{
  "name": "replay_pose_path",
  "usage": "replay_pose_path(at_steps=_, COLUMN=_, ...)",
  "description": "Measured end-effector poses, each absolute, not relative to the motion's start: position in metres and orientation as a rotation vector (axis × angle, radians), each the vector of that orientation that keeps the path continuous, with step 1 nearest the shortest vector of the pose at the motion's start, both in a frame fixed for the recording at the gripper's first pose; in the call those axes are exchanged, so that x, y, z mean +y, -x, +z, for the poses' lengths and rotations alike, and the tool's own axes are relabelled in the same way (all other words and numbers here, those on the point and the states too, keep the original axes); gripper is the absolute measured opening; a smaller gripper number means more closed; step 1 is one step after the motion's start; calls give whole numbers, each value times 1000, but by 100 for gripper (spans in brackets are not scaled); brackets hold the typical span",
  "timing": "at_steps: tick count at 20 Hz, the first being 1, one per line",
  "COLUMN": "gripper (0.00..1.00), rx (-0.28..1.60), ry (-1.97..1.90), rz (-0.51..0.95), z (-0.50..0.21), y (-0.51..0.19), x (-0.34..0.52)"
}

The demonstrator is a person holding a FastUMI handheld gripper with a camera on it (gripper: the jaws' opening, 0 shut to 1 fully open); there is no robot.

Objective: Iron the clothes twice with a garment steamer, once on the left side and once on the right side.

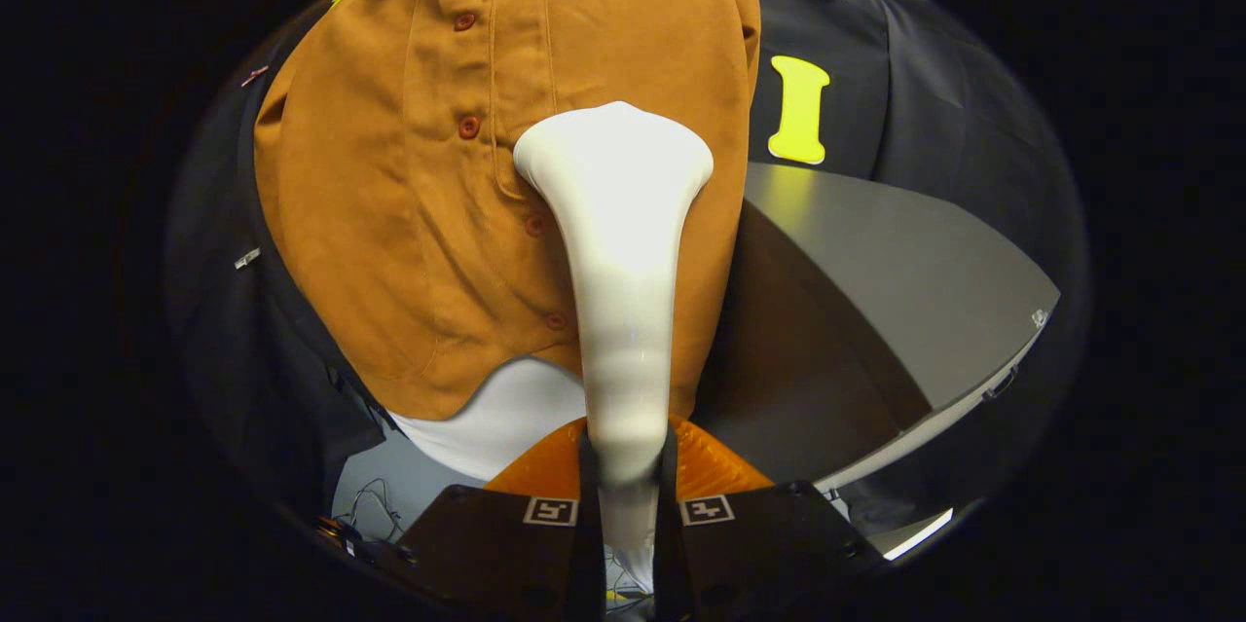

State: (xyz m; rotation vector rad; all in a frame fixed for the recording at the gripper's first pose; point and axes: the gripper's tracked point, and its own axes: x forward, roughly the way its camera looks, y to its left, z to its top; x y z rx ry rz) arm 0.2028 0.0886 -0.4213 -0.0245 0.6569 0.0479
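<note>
**Inspector:** State of the tongs (626, 495)?

**Assistant:** Clenched on the garment steamer (615, 242). Both fingers (588, 505) press its white neck, one on each side, at its narrow lower part.

**Inspector:** Where does the steamer lie relative to the tongs?

**Assistant:** It rises from between them and runs straight ahead, widening into a flat, flared head well beyond the fingertips. An orange ribbed part (545, 466) of the unit shows just behind the neck, at the fingertips.

**Inspector:** And the head against the garment?

**Assistant:** It lies over the brown shirt (389, 194), to the right of the button placket (468, 127), at about the level between the middle buttons. Whether it touches the cloth, I cannot tell.

**Inspector:** Condition of the shirt?

**Assistant:** Hanging, buttoned, tilted in the view, collar at the far end. A white piece (506, 418) shows beneath its hem, near the tongs.

**Inspector:** Surroundings?

**Assistant:** A grey counter (896, 272) lies to the right of the shirt. Loose cables (375, 505) sit left of the tongs.
</note>
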Motion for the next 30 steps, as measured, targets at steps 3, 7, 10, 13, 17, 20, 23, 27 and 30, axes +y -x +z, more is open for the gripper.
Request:
replay_pose_path(at_steps=3, gripper=23, rx=690, ry=29, rz=53, z=-429, y=-192, x=86)
replay_pose_path(at_steps=7, gripper=23, rx=684, ry=18, rz=55, z=-422, y=-167, x=80)
replay_pose_path(at_steps=10, gripper=23, rx=635, ry=15, rz=57, z=-399, y=-147, x=79)
replay_pose_path(at_steps=13, gripper=23, rx=543, ry=34, rz=69, z=-359, y=-135, x=83)
replay_pose_path(at_steps=17, gripper=23, rx=374, ry=60, rz=86, z=-285, y=-136, x=98)
replay_pose_path(at_steps=20, gripper=23, rx=263, ry=93, rz=107, z=-234, y=-144, x=120)
replay_pose_path(at_steps=23, gripper=23, rx=211, ry=117, rz=138, z=-205, y=-156, x=150)
replay_pose_path(at_steps=27, gripper=23, rx=192, ry=140, rz=170, z=-194, y=-172, x=191)
replay_pose_path(at_steps=30, gripper=23, rx=195, ry=178, rz=190, z=-200, y=-183, x=215)
